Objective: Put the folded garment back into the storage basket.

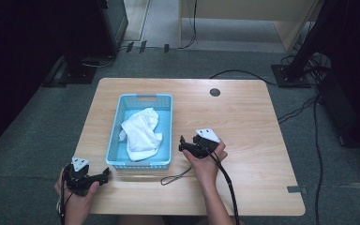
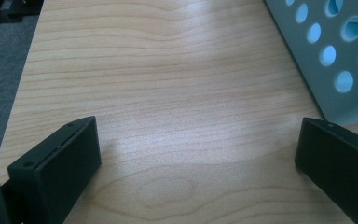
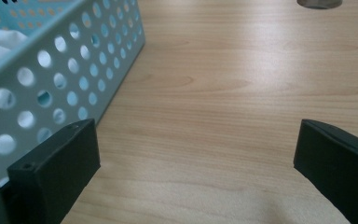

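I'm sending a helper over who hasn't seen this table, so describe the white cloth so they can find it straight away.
On the light wooden table, look left of centre for the light blue perforated plastic basket. The crumpled white cloth lies bunched inside it, the only soft, white thing there; the left gripper and right gripper are black, hard and outside the basket.

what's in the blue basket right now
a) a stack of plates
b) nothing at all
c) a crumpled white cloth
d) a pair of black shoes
c: the high view shows a crumpled white cloth lying inside the blue basket, with both grippers outside it.
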The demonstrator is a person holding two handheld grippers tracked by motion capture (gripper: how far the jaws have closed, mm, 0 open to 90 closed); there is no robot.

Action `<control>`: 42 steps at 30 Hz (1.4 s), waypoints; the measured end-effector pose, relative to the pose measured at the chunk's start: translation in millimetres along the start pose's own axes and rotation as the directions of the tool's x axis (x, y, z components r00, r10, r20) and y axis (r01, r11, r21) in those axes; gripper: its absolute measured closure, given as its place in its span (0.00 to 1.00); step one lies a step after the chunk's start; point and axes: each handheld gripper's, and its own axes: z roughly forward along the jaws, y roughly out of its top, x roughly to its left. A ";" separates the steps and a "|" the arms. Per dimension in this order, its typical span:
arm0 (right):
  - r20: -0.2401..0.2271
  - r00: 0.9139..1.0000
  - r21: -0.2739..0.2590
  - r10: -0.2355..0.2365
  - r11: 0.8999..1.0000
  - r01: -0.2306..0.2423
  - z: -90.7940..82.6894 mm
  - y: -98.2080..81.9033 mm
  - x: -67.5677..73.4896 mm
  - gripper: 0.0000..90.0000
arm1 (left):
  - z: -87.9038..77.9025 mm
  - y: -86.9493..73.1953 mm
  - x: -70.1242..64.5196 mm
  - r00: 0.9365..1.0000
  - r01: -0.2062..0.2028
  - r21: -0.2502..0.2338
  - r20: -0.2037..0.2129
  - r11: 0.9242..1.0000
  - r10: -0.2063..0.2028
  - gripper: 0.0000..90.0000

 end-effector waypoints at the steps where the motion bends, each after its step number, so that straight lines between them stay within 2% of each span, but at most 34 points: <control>1: 0.004 1.000 0.005 0.000 1.000 0.000 0.1 -1.0 -0.2 0.00 | 0.0 0.0 0.0 1.000 0.000 0.000 0.000 1.000 0.000 0.00; 9: 0.032 0.999 0.056 -0.022 0.998 0.020 2.5 -8.6 -1.4 0.00 | 0.0 0.0 0.0 1.000 0.000 0.000 0.000 1.000 0.000 0.00; 17: 0.041 0.999 0.090 -0.013 0.996 0.009 1.3 -9.9 -3.6 0.00 | -0.1 0.0 0.1 1.000 -0.002 0.001 0.000 1.000 0.002 0.00; 21: 0.053 0.998 0.140 -0.015 0.990 0.007 1.9 -11.0 -5.4 0.00 | 0.0 0.0 0.0 1.000 0.000 0.000 0.000 1.000 0.000 0.00; 24: 0.065 0.998 0.197 -0.023 0.980 0.009 2.8 -12.5 -5.6 0.00 | 0.0 0.0 0.0 1.000 0.000 0.000 0.000 1.000 0.000 0.00; 29: 0.088 0.996 0.202 -0.031 0.979 0.013 -0.1 -14.1 -8.0 0.00 | 0.0 0.0 0.0 1.000 0.000 0.000 0.000 1.000 0.000 0.00; 34: 0.094 0.994 0.210 -0.057 0.977 0.036 -2.2 -15.7 -9.3 0.00 | 0.0 0.0 0.0 1.000 0.000 0.000 0.000 1.000 0.000 0.00; 37: 0.118 0.990 0.225 -0.082 0.973 0.054 -4.9 -17.6 -11.0 0.00 | 0.0 -0.1 0.0 1.000 0.000 0.000 0.000 1.000 0.000 0.00; 42: 0.118 0.990 0.226 -0.081 0.973 0.053 -9.1 -19.5 -14.3 0.00 | 0.0 -0.1 0.0 1.000 0.000 0.000 0.000 1.000 0.000 0.00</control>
